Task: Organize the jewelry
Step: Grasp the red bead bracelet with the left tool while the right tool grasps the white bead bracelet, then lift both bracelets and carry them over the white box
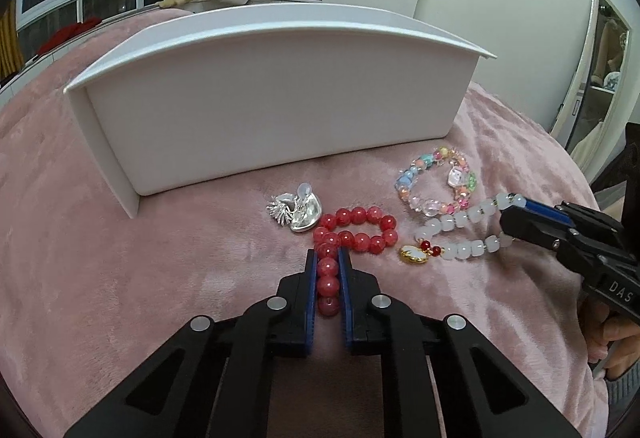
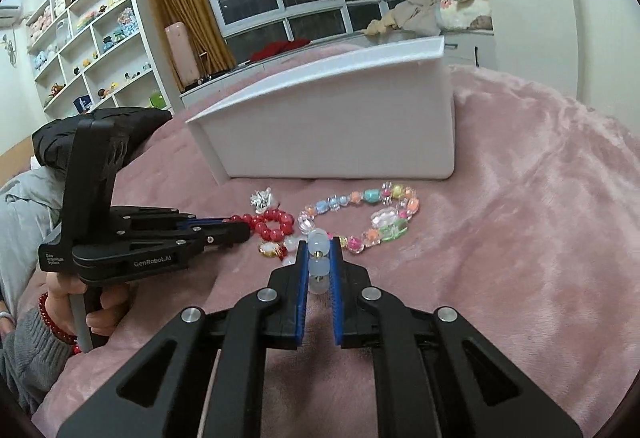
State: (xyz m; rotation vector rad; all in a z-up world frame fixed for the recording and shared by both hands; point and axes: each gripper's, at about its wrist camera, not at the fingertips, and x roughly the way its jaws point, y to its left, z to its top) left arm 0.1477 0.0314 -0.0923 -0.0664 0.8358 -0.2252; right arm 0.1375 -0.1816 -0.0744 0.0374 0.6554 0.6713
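My left gripper is shut on the near end of a red bead bracelet lying on the pink blanket; it also shows in the right wrist view. My right gripper is shut on a white bead bracelet with a gold charm; this gripper enters the left wrist view from the right. A multicoloured bead bracelet lies between the white one and a white box. A silver brooch lies left of the red bracelet.
The white box stands just behind the jewelry, its inside hidden from both views. The pink blanket covers the whole surface. Shelves with toys stand far left; windows and curtains are behind.
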